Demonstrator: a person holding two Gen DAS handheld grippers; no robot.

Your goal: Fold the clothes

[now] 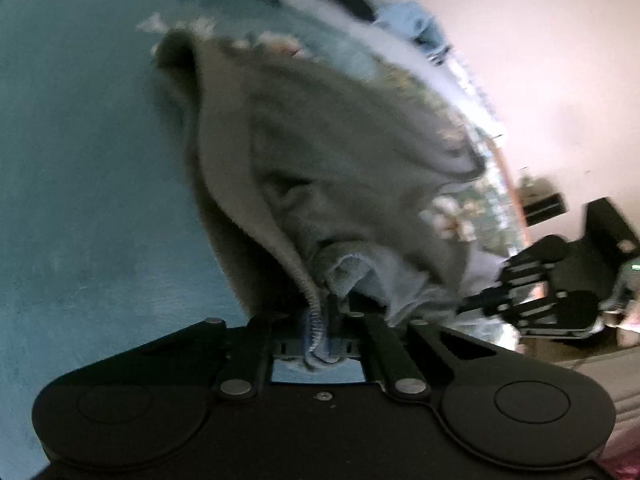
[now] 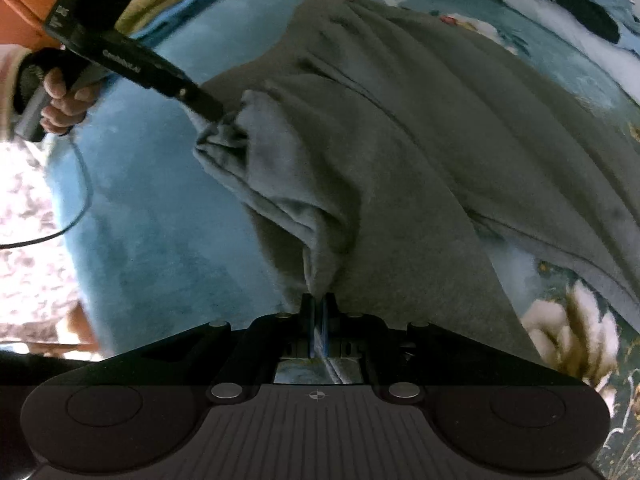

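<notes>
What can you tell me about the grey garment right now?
The grey garment is soft, fleece-like knit with a stitched hem. It lies bunched and creased on the teal bedspread, partly lifted. The left gripper pinches one corner and the right gripper another; both are shut on cloth.

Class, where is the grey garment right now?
The grey garment lies centre-frame in both views on the teal bedspread, pinched by the left hand-held gripper and right hand-held gripper.

grey garment (image 2: 400, 152), teal floral bedspread (image 2: 152, 216), black tongs (image 2: 318, 304)
</notes>
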